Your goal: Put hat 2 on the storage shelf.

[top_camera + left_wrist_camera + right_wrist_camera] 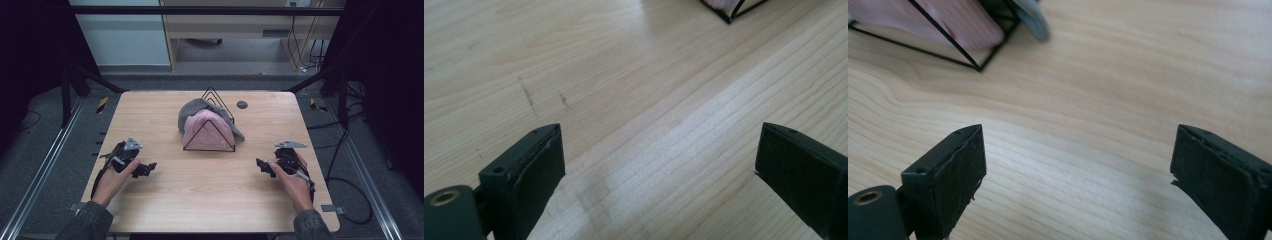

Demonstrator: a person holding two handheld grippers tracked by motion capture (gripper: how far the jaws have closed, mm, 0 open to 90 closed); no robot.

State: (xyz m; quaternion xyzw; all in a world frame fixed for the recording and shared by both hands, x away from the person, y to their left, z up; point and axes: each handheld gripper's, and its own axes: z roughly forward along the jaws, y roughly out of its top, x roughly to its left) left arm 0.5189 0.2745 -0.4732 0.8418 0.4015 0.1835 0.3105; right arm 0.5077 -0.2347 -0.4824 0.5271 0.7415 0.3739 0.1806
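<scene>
A black wire rack [209, 134] of triangular frames stands at the middle back of the wooden table [210, 190]. A pink cloth [207, 131] and a grey cloth [192, 111] are draped over it. My left gripper [145, 169] rests low at the table's left, open and holding nothing. My right gripper [263, 166] rests at the right, also open and holding nothing. In the left gripper view, a corner of the rack [729, 11] shows at the top. In the right gripper view, the rack's corner [975, 62] with the pink cloth [958, 22] and a grey edge [1035, 20] lies ahead at upper left.
A small dark round disc [242, 104] sits in the table top behind the rack at the right. Bare wood lies between the two grippers. Dark frame rails and cables run along both sides of the table.
</scene>
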